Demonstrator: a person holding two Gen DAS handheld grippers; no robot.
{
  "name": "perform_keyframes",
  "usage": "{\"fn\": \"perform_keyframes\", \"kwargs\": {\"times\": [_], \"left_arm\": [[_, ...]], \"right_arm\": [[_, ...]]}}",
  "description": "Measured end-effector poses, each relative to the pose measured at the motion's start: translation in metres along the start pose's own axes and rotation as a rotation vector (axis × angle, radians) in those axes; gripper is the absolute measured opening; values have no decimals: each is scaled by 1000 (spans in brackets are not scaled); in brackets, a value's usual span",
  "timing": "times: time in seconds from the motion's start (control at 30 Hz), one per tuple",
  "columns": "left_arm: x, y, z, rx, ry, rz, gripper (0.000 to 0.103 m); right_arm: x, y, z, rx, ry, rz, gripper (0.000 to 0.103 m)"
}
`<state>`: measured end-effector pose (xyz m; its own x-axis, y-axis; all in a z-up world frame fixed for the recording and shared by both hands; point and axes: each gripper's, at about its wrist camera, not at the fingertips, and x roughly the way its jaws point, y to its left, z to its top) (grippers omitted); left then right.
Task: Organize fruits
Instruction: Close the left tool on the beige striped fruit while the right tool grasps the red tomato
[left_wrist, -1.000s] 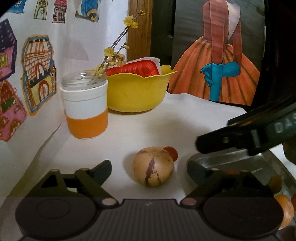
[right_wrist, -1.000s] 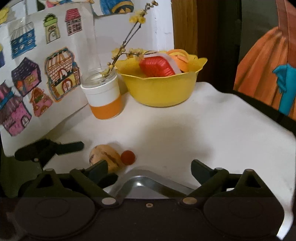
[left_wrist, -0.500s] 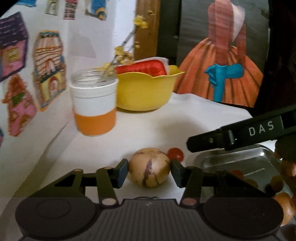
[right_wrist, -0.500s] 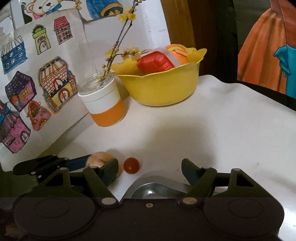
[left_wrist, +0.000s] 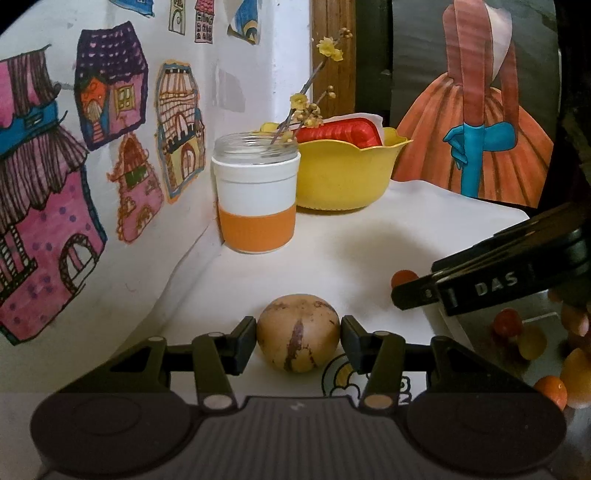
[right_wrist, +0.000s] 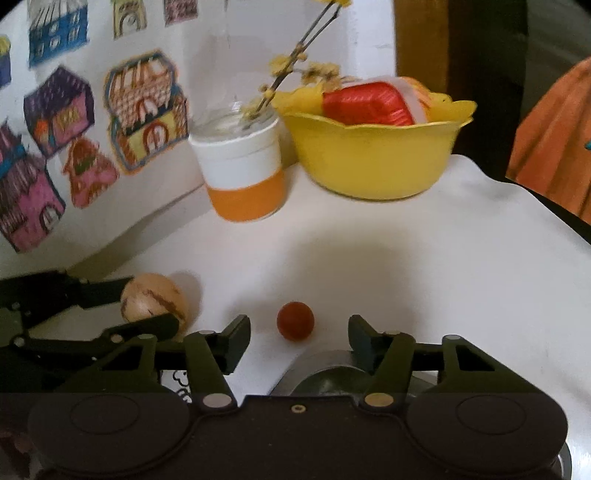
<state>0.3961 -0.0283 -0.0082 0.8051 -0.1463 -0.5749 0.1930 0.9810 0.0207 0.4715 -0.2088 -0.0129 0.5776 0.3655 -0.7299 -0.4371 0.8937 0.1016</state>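
A: On the white counter (right_wrist: 406, 266), biggest first: one yellow bowl (left_wrist: 347, 173) at the back with a red box in it, one orange-and-white jar (left_wrist: 256, 199) holding a flower twig, one metal tray (left_wrist: 535, 332) at the right.

B: Fruit?

A: One tan mottled fruit (left_wrist: 298, 332), pinched across its middle by the left gripper (left_wrist: 298, 334), both pads touching. Looks firm, smooth, round, probably lightish; could roll or slip, so grip at the widest part, moderate squeeze.

B: Is it lifted?

A: Can't tell. Low, just above or on the counter, left of the tray.

B: Small stuff?

A: One small red fruit (right_wrist: 295, 320) loose on the counter, between the fingers of the right gripper (right_wrist: 298, 336), which is spread wide and holds nothing. Likely soft-skinned and light; close gently, it'll squirt out otherwise.

B: Tray contents?

A: About five small red, orange and yellow fruits visible; edge cut off, count uncertain.
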Motion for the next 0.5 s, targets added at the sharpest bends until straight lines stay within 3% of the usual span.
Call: {"fn": "perform_keyframes", "kwargs": {"times": [0.43, 0.5], "left_arm": [[-1, 1, -1, 1, -5, -9, 54], [-2, 0, -2, -2, -3, -14, 54]], "right_arm": [[8, 10, 0, -75, 16, -1, 25], [8, 11, 0, -76, 13, -3, 24]]}}
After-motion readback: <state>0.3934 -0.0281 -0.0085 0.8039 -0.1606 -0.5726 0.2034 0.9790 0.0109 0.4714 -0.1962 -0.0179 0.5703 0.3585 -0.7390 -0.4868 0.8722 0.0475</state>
